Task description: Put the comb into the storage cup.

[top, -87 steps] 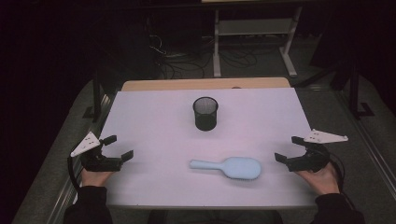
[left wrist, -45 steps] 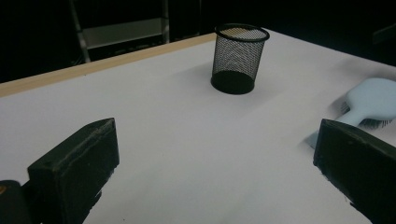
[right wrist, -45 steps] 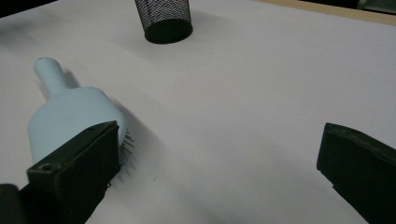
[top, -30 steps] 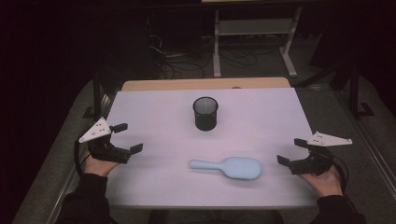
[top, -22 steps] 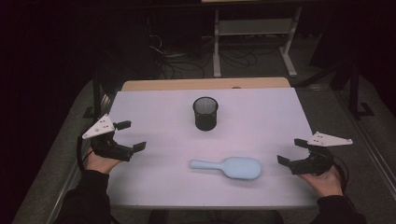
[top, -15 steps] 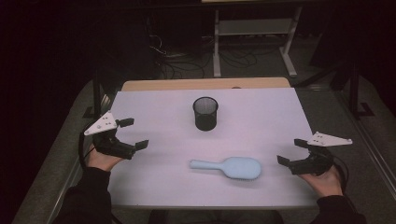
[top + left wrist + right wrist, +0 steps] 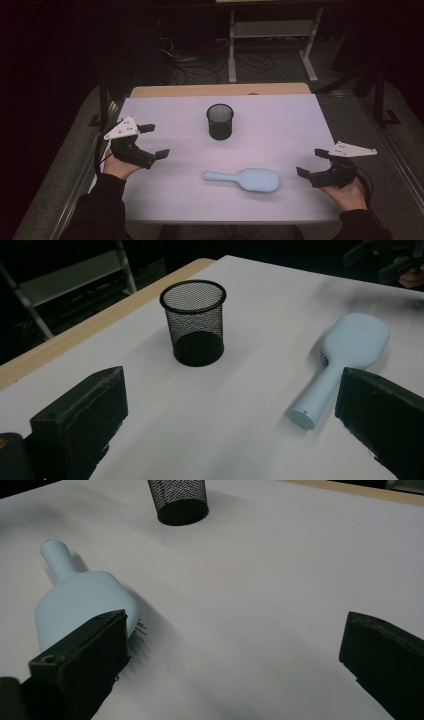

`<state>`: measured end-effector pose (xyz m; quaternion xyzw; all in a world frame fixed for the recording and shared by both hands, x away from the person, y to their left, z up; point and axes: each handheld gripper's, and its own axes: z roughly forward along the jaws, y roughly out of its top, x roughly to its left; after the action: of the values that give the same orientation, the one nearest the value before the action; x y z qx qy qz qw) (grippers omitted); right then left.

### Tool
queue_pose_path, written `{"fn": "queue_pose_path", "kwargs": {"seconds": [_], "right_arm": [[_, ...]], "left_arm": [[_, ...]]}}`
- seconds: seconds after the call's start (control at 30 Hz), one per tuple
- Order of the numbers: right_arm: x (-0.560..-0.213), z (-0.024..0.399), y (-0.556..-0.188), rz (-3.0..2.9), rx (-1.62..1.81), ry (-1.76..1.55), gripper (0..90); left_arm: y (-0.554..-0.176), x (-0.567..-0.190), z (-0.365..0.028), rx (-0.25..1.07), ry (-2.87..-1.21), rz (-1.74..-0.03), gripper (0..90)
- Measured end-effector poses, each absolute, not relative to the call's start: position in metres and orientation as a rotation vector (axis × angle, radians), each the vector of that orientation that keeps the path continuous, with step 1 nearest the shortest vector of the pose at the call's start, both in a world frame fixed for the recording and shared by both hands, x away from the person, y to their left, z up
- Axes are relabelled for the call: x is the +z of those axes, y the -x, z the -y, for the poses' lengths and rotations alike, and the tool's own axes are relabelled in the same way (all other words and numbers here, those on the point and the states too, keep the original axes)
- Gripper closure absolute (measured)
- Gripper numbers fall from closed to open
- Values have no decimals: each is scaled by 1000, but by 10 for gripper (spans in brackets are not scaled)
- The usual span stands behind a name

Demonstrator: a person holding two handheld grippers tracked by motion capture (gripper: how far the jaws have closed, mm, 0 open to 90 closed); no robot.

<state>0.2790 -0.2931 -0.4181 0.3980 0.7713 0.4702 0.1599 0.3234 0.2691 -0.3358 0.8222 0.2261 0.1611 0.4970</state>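
A pale blue hairbrush (image 7: 246, 179) lies bristles down on the white table (image 7: 280, 125), handle pointing left; it also appears as the hairbrush (image 7: 345, 360) and the hairbrush (image 7: 80, 605). A black mesh cup (image 7: 220, 121) stands upright behind it, also seen as the cup (image 7: 195, 322) and the cup (image 7: 177, 500). My left gripper (image 7: 154, 141) is open at the table's left side, held above the surface, empty. My right gripper (image 7: 311, 161) is open near the right edge, just right of the brush head, empty.
A wooden strip (image 7: 220, 90) borders the table's far edge. Beyond it stand a metal shelf frame (image 7: 272, 35) and floor cables (image 7: 190, 65). A dark post (image 7: 103, 102) rises at the table's left corner.
My left gripper has risen and moved forward and inward over the table's left side, staying open. The right gripper, brush and cup have held still.
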Motion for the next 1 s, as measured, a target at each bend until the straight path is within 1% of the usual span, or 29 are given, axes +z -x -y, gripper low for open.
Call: {"fn": "queue_pose_path", "kwargs": {"seconds": [0.43,0.53,1.0], "right_arm": [[-418,293,-280,-2207,1340,-1138,0],[-418,293,-279,-2205,1342,-1138,0],[-418,294,-279,-2204,1341,-1135,0]], "left_arm": [[-329,-333,-249,362,-2032,-492,5],[-329,-331,-245,355,-2042,-468,42],[-333,-329,-225,333,-2090,-421,42]]}}
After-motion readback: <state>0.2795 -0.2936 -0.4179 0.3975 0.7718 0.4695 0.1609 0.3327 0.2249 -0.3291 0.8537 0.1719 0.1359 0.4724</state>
